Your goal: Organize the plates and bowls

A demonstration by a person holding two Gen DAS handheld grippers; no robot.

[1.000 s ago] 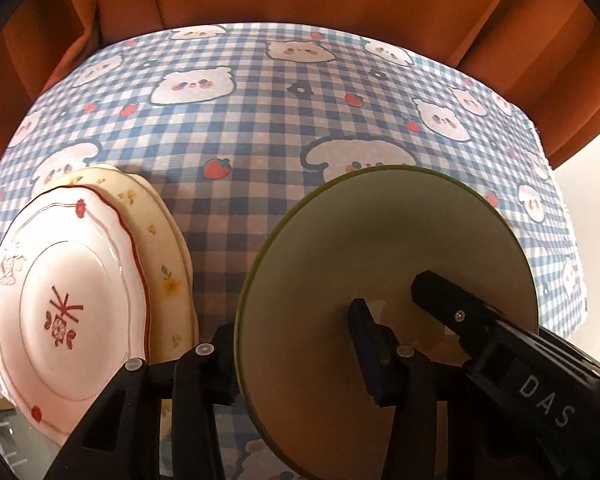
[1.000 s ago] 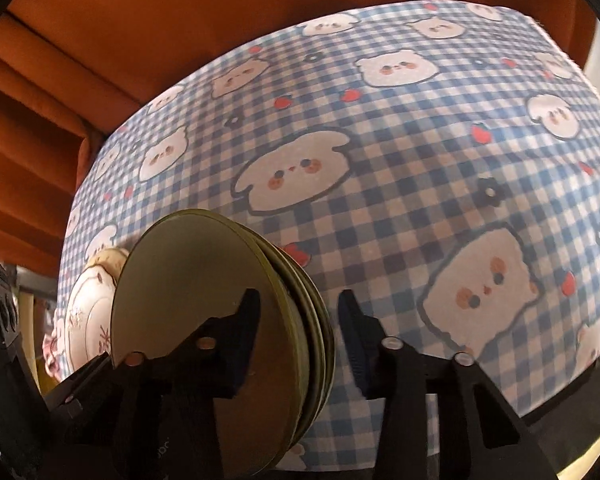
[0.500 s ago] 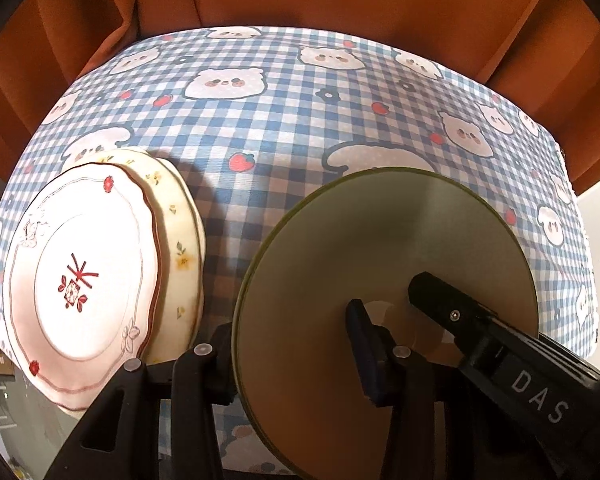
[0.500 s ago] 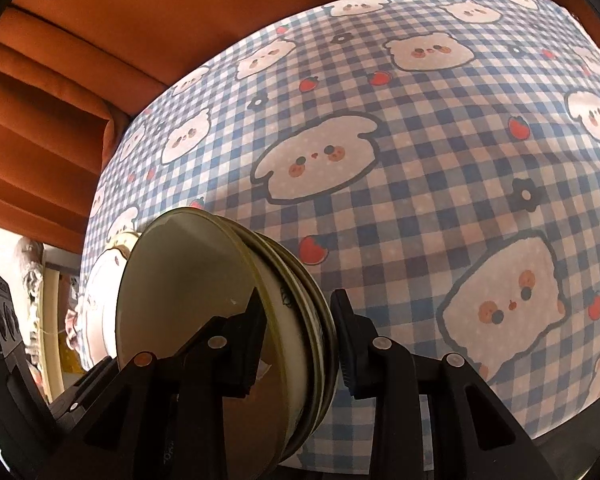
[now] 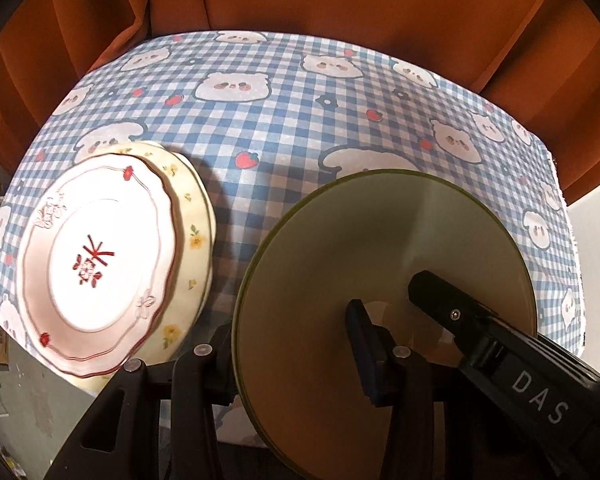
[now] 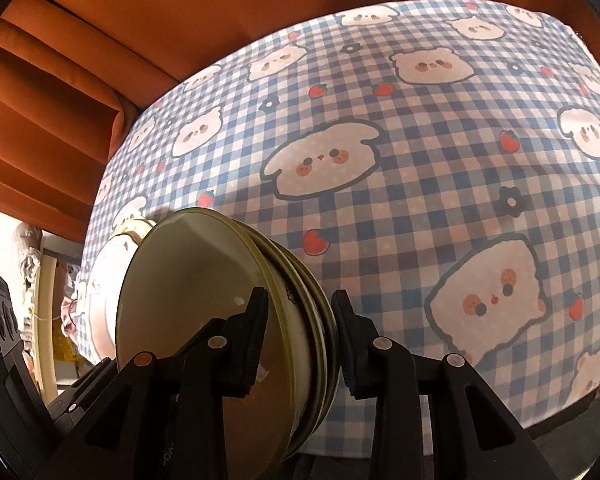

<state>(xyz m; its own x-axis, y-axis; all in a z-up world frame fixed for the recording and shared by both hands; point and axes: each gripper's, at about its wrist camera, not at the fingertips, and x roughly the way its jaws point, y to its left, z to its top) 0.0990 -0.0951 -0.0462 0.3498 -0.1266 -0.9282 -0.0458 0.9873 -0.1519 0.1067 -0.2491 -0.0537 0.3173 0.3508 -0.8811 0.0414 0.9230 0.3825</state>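
Compared with a second ago, more of the checked worktop (image 5: 284, 128) is seen beyond the green plates (image 5: 384, 308) in both views, so the stack appears raised; the lift is judged under way, with a destination not yet shown. The left tongs (image 5: 296, 356) and right tongs (image 6: 300, 336) are each clamped on the stack's rim from opposite sides. The pink plate (image 5: 96, 268) lies on a cream plate (image 5: 196, 236) at centre left. The stack's underside and lower rim are hidden.

Orange curtains (image 5: 340, 8) hang behind a table in blue-checked cloth (image 6: 440, 152).
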